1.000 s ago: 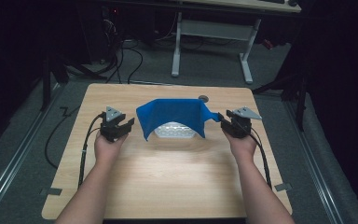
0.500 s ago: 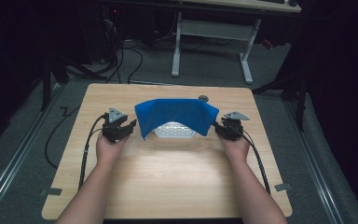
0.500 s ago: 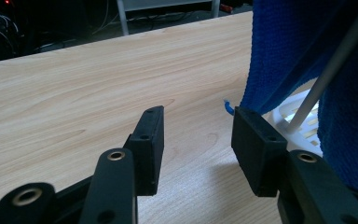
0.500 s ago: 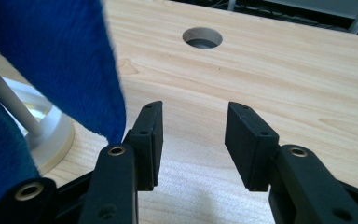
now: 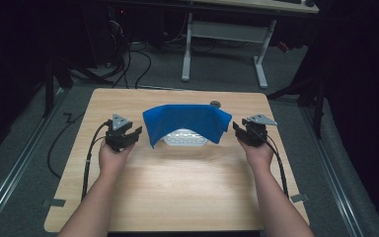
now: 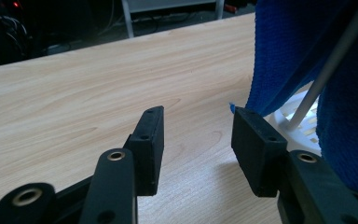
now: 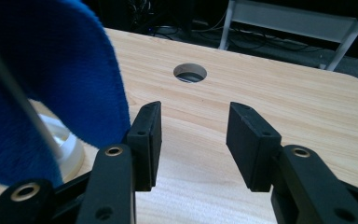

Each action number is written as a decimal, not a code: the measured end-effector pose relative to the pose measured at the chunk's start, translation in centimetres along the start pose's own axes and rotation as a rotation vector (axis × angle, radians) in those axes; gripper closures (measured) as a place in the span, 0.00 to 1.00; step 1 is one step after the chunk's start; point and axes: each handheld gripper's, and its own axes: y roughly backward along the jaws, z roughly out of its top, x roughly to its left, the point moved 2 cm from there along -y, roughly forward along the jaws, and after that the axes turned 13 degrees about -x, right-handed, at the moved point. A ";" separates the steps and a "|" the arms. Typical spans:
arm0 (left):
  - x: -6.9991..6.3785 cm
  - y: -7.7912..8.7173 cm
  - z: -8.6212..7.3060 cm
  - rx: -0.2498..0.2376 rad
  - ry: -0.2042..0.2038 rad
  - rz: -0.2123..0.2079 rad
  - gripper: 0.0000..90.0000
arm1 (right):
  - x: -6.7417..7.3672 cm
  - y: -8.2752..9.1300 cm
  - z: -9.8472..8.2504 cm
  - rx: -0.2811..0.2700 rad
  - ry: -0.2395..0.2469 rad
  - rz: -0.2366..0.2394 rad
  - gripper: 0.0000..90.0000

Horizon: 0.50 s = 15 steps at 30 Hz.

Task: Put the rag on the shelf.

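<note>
**Blue cloth draped over white rack, both grippers open beside it**

Setup: wooden table (image 5: pixel 177 192), light top, with a round cable hole (image 5: pixel 215 104) near the far edge, just behind the cloth.

Blue cloth (image 5: pixel 185 120): hangs in an arch over a white slatted rack (image 5: pixel 185 138) at mid-table, toward the far side. Its left and right ends droop down on either side; the rack's white base shows beneath the arch on the near side. A thin light-coloured rod (image 6: pixel 328 65) runs up in front of the cloth in the left gripper view; what it is joined to above cannot be told.

Left gripper (image 5: pixel 124 137): held in the person's left hand (image 5: pixel 112 155), left of the cloth, resting low over the table. Jaws stand wide apart with bare table between them; nothing is gripped. In the left gripper view the cloth's lower left corner hangs just beyond the tip of the right-hand jaw; whether they touch cannot be told.

Right gripper (image 5: pixel 242 133): held in the right hand (image 5: pixel 258 152), right of the cloth. Jaws wide apart, nothing between them but tabletop. In the right gripper view the cloth's edge hangs just by the left-hand jaw, outside the gap.

Cables (image 5: pixel 90 158) trail from each gripper toward the near edge along the forearms.
</note>
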 end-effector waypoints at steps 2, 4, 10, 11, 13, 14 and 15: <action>0.0 0.2 -0.1 0.000 0.004 0.001 0.61 | 0.2 0.6 -0.1 -0.022 0.005 0.009 0.62; 0.0 0.8 -0.3 -0.003 0.006 0.007 0.61 | 0.4 1.1 -0.3 -0.022 0.014 0.005 0.62; -0.3 2.9 -1.0 0.002 0.012 0.007 0.61 | 0.8 2.8 -0.7 -0.036 0.038 0.017 0.62; -0.4 3.4 -1.2 0.002 0.011 0.004 0.60 | 0.9 3.3 -0.8 -0.041 0.041 0.017 0.62; -0.7 4.3 -1.6 0.007 0.022 -0.009 0.60 | 1.1 4.2 -1.0 -0.035 0.044 0.028 0.60; -1.1 5.2 -2.0 0.005 0.033 -0.021 0.59 | 1.5 5.1 -1.2 -0.023 0.056 0.042 0.56; -1.1 5.2 -2.0 0.005 0.033 -0.021 0.59 | 1.7 5.7 -1.4 -0.040 0.062 0.046 0.55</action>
